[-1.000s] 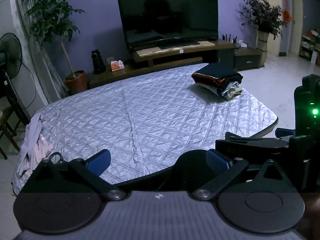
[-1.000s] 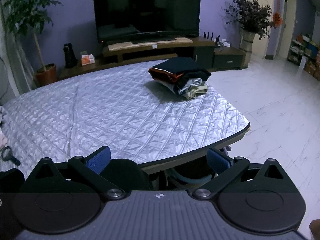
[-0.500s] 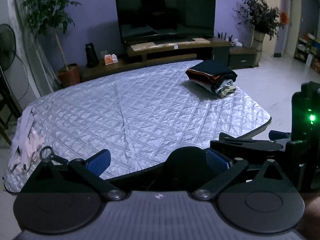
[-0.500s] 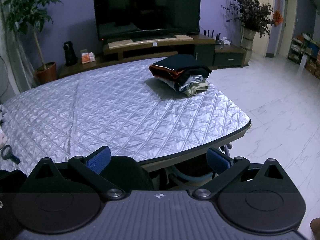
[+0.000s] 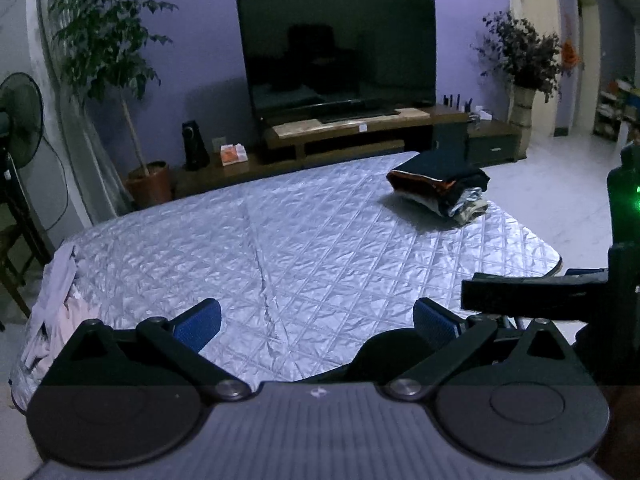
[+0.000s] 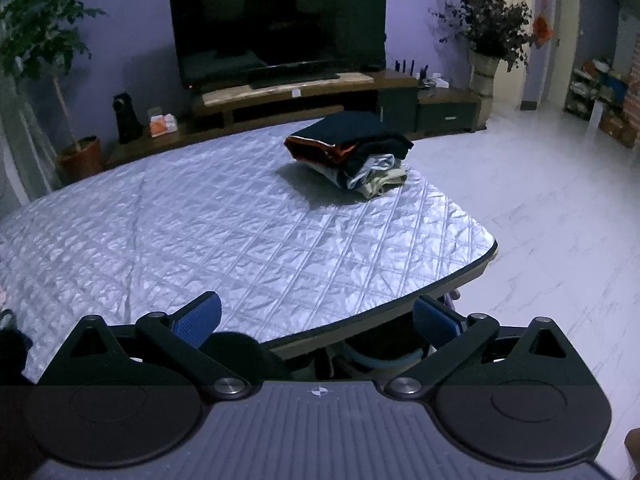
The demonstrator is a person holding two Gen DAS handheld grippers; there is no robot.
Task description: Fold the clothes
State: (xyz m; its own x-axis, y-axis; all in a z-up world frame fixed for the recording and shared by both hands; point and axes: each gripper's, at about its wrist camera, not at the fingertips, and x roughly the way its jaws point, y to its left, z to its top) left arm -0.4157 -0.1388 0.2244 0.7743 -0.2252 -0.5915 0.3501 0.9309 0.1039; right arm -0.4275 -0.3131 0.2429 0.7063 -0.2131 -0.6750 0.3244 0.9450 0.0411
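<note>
Left wrist view: folded clothes stack (image 5: 438,186) on far right part of quilted silver table cover (image 5: 280,248), dark garment on top, orange trim along one edge, pale layers underneath. Second pile, pale pink unfolded clothes (image 5: 52,304), draped over left table edge. Left gripper (image 5: 316,318) spread wide, holding nothing, hovering above near table edge. Right gripper (image 6: 316,316) same: wide apart, empty, above near right corner, well short of stack. Right unit's body visible at right edge of left view, green LED (image 5: 636,190) lit. TV (image 5: 340,52) and potted plant (image 5: 108,60) behind table. Versus 1.0 s ago: left view shifted slightly, small black ring near pink pile no longer visible; stack unmoved.
</note>
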